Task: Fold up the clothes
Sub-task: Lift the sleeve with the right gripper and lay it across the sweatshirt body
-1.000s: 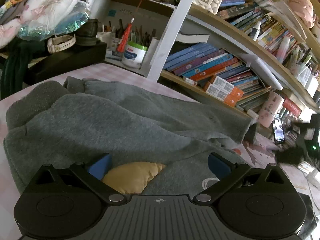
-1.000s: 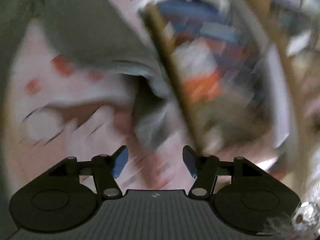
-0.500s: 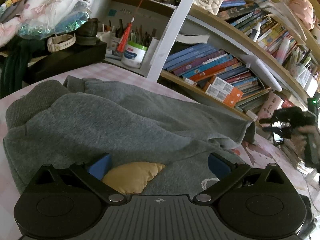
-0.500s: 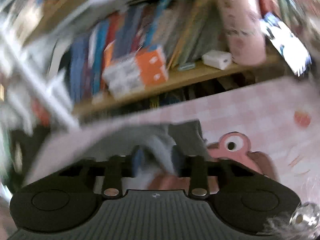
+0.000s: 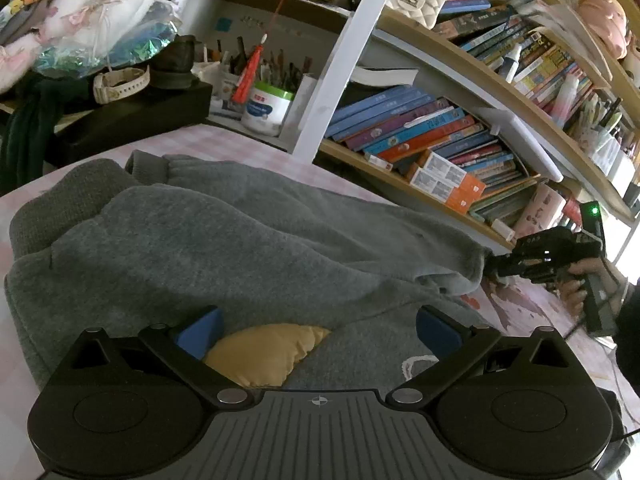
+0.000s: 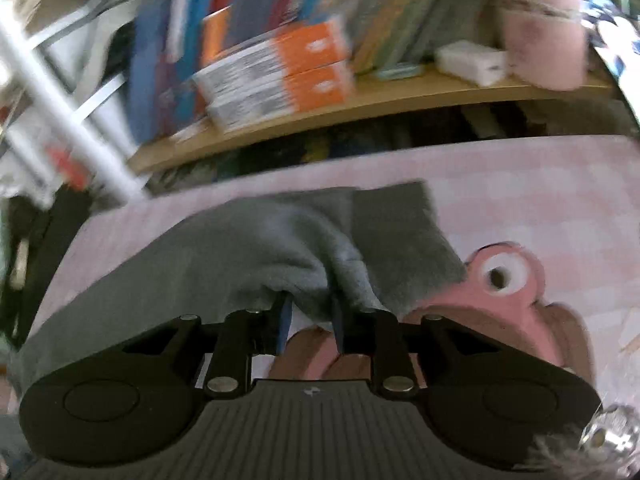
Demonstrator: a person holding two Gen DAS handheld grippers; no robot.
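A grey fleece sweatshirt (image 5: 240, 248) lies spread on the pink checked tablecloth (image 6: 520, 184). A yellow patch (image 5: 264, 352) on it shows just in front of my left gripper (image 5: 318, 328), which hovers open over the near part of the garment, holding nothing. At the right, a hand holds my right gripper (image 5: 500, 268) at the end of the sleeve (image 5: 460, 268). In the right wrist view, the jaws of the right gripper (image 6: 311, 308) are closing, with a bunched fold of grey sleeve (image 6: 320, 264) pinched between the blue pads. The cuff (image 6: 400, 232) lies flat beyond it.
A bookshelf (image 5: 420, 140) full of books runs along the table's far side, with a white post (image 5: 340, 60) in front. A jar of brushes (image 5: 266, 108) and a black box (image 5: 132, 116) stand at the back left. A pink cartoon print (image 6: 500, 276) lies right of the sleeve.
The right gripper swung round and came in to the sleeve end, and its jaws narrowed from wide apart onto the grey fabric. The left gripper has not moved.
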